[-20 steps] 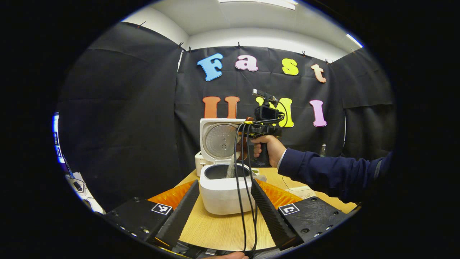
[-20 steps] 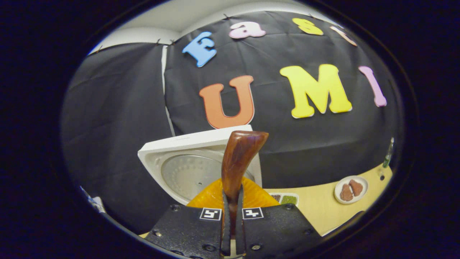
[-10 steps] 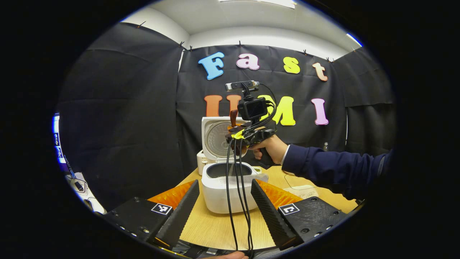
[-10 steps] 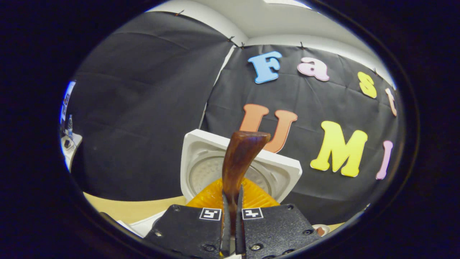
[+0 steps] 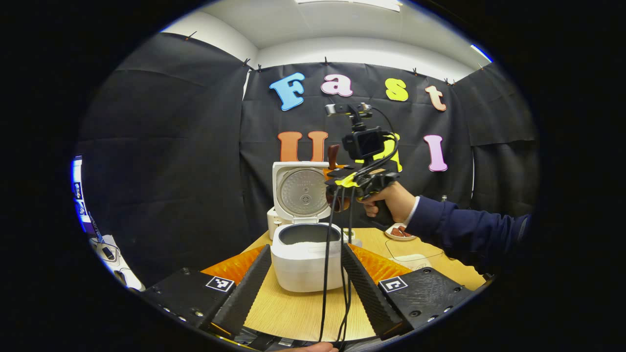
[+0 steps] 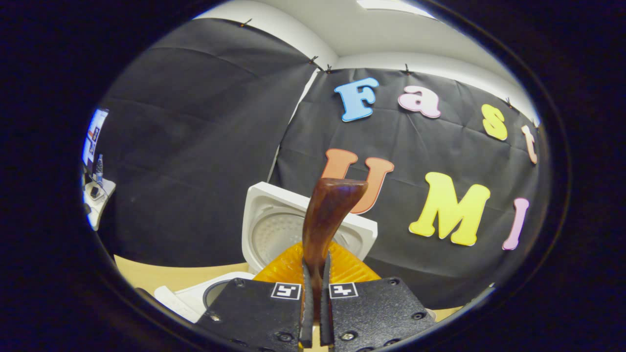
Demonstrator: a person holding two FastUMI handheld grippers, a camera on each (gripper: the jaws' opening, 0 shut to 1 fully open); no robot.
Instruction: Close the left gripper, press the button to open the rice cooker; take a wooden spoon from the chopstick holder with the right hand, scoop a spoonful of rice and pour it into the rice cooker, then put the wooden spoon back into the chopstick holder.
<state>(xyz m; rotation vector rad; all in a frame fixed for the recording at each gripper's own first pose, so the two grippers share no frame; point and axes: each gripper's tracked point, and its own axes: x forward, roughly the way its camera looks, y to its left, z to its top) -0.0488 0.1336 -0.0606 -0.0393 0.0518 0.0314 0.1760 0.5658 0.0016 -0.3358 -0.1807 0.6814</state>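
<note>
White rice cooker [image 5: 307, 261] sits on a light wood table [image 5: 298, 313], lid [image 5: 301, 191] swung up & standing upright at the back, round metal inner plate facing fwd. Inner pot is exposed w/ a pale layer of rice [image 5: 309, 243] at the bottom. In the right gripper view, the lid [image 6: 274, 230] shows low centre, tilted, w/ the pot rim just below-left of it.

Wooden spoon [image 6: 326, 220]: dark brown, glossy, pinched between the right gripper [image 6: 315, 303] fingers, which press on it from both sides, jaws nearly together around the handle. Seen end-on it rises straight up from the fingers, its top end bent to the right. In the left gripper view, the spoon [image 5: 333, 155] pokes up above that gripper [image 5: 342, 178], up in the air above & a bit right of the open pot, near the lid's right edge.

A hand [image 5: 389, 201] grips the right gripper's handle, fist closed, wrist about level; dark blue sleeve [image 5: 464, 230] w/ a white cuff stretches in from the right. Black cables [image 5: 337, 274] hang from the gripper down in front of the cooker.

Left gripper [image 5: 305, 278] is low over the table, jaws wide apart, the cooker framed between its fingers [image 5: 244, 288] but not touched.

A small plate [image 5: 398, 232] w/ reddish-brown pieces sits on the table behind, under the wrist.
</note>
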